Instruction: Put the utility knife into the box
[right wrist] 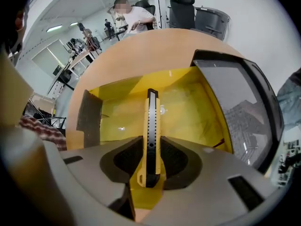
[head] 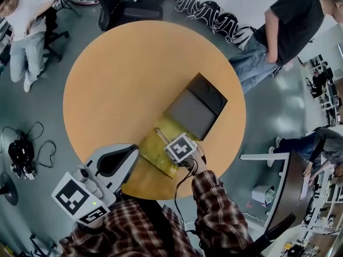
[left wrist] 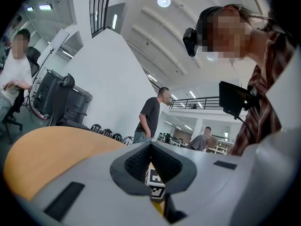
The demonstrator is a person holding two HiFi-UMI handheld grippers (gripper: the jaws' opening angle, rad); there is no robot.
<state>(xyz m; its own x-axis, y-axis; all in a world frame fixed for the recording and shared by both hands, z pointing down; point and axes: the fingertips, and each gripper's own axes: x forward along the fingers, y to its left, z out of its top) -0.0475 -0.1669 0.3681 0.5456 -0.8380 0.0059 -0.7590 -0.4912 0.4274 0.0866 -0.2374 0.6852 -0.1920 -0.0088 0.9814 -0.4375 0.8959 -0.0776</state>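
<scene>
The box (right wrist: 188, 112) lies open on the round wooden table (head: 118, 79); it has a yellow inside (head: 159, 142) and a dark grey lid (head: 195, 108) folded back to the far right. My right gripper (right wrist: 150, 144) is shut on the yellow utility knife (right wrist: 151, 121), which has a black slider. The knife's tip points into the yellow interior, a little above its floor. In the head view the right gripper (head: 178, 148) hovers over the box's near end. My left gripper (head: 128, 153) hangs at the table's near edge, left of the box, its jaws together and empty (left wrist: 150, 147).
A person stands past the table's far right edge (head: 284, 31), another at the far left (head: 21, 20), and one sits at a desk on the right (head: 321, 149). An office chair (head: 123, 4) stands behind the table. Cables and a device (head: 21, 154) lie on the floor, left.
</scene>
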